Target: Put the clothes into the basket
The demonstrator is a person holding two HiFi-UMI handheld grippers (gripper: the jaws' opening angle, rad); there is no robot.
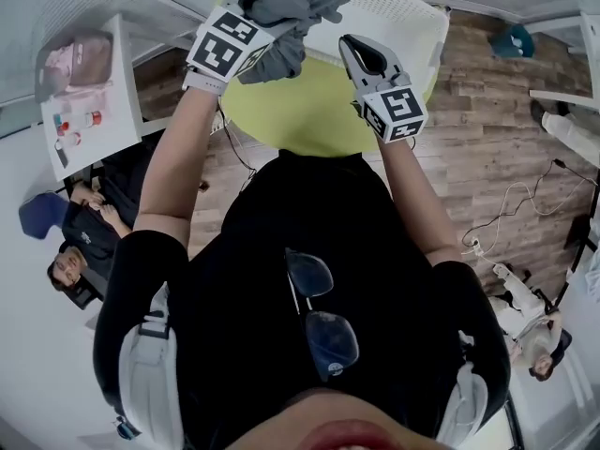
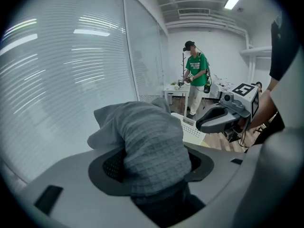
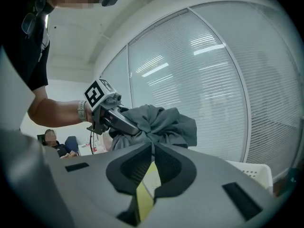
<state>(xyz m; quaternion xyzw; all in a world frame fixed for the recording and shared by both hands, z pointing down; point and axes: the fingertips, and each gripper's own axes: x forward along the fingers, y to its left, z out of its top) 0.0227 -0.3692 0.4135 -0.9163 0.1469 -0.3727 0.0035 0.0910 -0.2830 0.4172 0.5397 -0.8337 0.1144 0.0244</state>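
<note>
Between the pads of the left gripper (image 2: pixel 154 164) sits a bunched grey waffle-knit garment (image 2: pixel 147 137), the jaws clamped on a thick wad of it. The cloth swells over the jaws in a rounded hump, its small square weave plain to see, with a loose flap sticking out to the left. Seen from the head view, the garment (image 1: pixel 302 3) is a crumpled knot of folds held up clear of the round yellow-green table (image 1: pixel 300 111), at the left corner of the white perforated plastic basket (image 1: pixel 398 17); whether it hangs over the basket's opening cannot be told. The right gripper (image 3: pixel 152 145) points at the bundle from just beside it, jaws drawn together to a thin slit with nothing between them. A slatted glass wall (image 3: pixel 213 80) stands behind.
</note>
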